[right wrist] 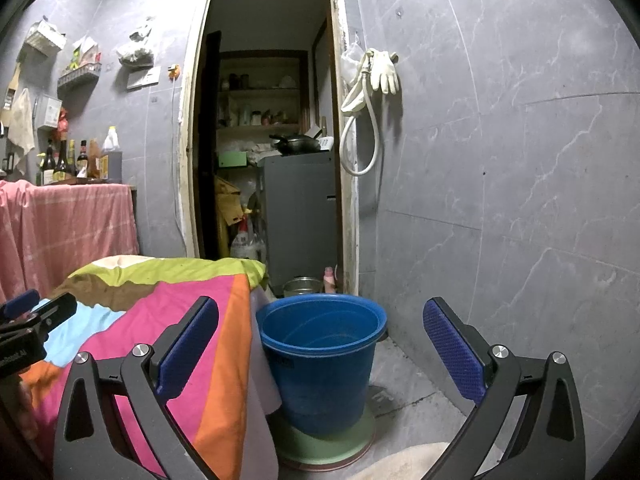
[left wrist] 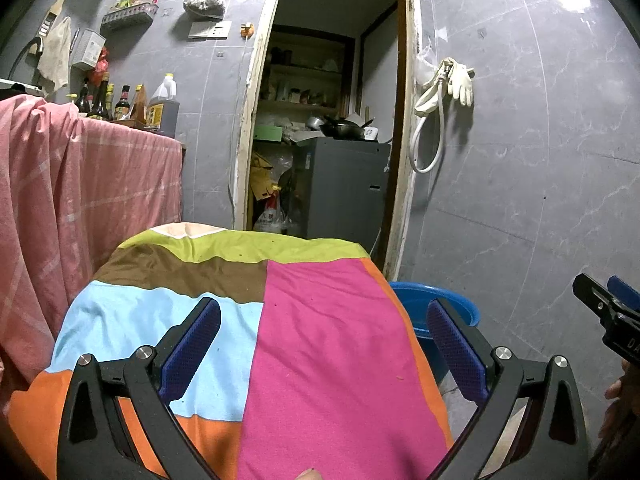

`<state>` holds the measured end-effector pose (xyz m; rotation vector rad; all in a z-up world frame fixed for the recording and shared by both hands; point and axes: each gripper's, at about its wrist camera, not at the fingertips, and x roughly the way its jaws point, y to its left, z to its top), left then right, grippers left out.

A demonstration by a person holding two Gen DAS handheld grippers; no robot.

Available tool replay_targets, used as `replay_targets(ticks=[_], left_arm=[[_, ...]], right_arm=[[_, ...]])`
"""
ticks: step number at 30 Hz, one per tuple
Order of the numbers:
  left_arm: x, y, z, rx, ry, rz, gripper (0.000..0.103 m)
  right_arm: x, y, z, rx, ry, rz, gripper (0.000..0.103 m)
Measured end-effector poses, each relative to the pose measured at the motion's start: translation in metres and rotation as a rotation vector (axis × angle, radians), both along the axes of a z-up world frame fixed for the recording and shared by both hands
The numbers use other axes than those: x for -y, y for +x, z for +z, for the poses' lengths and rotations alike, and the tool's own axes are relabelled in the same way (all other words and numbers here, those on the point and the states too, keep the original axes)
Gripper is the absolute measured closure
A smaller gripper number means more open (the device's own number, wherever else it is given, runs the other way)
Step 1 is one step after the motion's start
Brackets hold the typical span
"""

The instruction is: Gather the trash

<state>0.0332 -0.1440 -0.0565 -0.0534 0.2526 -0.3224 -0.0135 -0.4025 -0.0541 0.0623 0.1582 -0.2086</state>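
Left wrist view first: the left gripper (left wrist: 324, 322) hangs over a table covered with a patchwork cloth (left wrist: 320, 340) in pink, light blue, orange, brown and lime blocks. Its blue-padded fingers (left wrist: 192, 344) are spread wide with nothing between them. A few tiny dark specks sit on the cloth, too small to tell what they are, so no obvious trash shows on the table. Just past the right edge of the cloth, the rim of a blue bucket (left wrist: 436, 300) peeks out on the floor. The right gripper (left wrist: 612, 312) pokes in at the far right edge, but from here I can't tell how its fingers stand. On the left there's a pink checked cloth (left wrist: 80, 184) draped over a counter with sauce bottles (left wrist: 108, 100) on top. Straight ahead is an open doorway (left wrist: 328, 120) into a storage room, and a white glove (left wrist: 460, 80) hangs on the grey tile wall.

Right wrist view: the right gripper (right wrist: 320, 326) is wide open too, empty, and aimed at the blue bucket (right wrist: 320, 360), which stands on a green disc-shaped base (right wrist: 328, 444) right beside the table corner. The inside of the bucket looks bare as far as I can see. The left gripper (right wrist: 36, 320) shows at the left edge, above the patchwork cloth (right wrist: 192, 320).
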Motion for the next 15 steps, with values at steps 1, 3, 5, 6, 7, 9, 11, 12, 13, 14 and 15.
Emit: replay_targets(ticks=[1, 3, 5, 6, 7, 9, 11, 12, 13, 14, 15], left_arm=[[0.0000, -0.0001, 0.0000, 0.001, 0.000, 0.002, 0.002], [-0.0012, 0.0004, 0.0001, 0.001, -0.002, 0.000, 0.002], [-0.0017, 0.0005, 0.0000, 0.000, -0.001, 0.000, 0.002], [-0.0023, 0.0006, 0.0000, 0.001, -0.002, 0.000, 0.002], [-0.0024, 0.0007, 0.0000, 0.001, -0.003, -0.001, 0.002], [-0.0020, 0.0006, 0.0000, 0.001, -0.002, 0.001, 0.002], [-0.0024, 0.0008, -0.0001, 0.001, -0.003, 0.000, 0.002], [-0.0026, 0.0008, 0.0001, 0.001, -0.002, 0.000, 0.002], [-0.0025, 0.0007, 0.0000, 0.002, -0.002, 0.001, 0.002], [-0.0023, 0.0009, 0.0000, 0.003, -0.002, 0.001, 0.002], [-0.0027, 0.0010, 0.0002, 0.002, -0.002, 0.001, 0.002]], right_arm=[[0.0000, 0.0000, 0.0000, 0.000, 0.000, 0.000, 0.000], [0.0001, 0.0001, 0.0000, -0.001, 0.001, 0.001, 0.000], [-0.0004, -0.0001, -0.0002, -0.002, 0.000, 0.000, 0.000], [-0.0001, 0.0001, 0.0000, -0.002, 0.001, 0.000, 0.000], [-0.0003, -0.0002, -0.0002, -0.003, 0.001, 0.001, 0.000], [-0.0005, -0.0002, 0.0000, -0.001, 0.001, 0.001, 0.000], [-0.0009, -0.0002, 0.0001, -0.002, 0.001, 0.000, 0.000], [-0.0012, -0.0005, 0.0000, -0.001, 0.001, 0.001, 0.000], [-0.0015, -0.0002, 0.0003, -0.001, 0.001, 0.000, 0.000], [-0.0018, -0.0003, 0.0002, -0.002, 0.001, 0.000, 0.000], [-0.0020, -0.0006, 0.0001, -0.002, 0.001, -0.001, 0.000]])
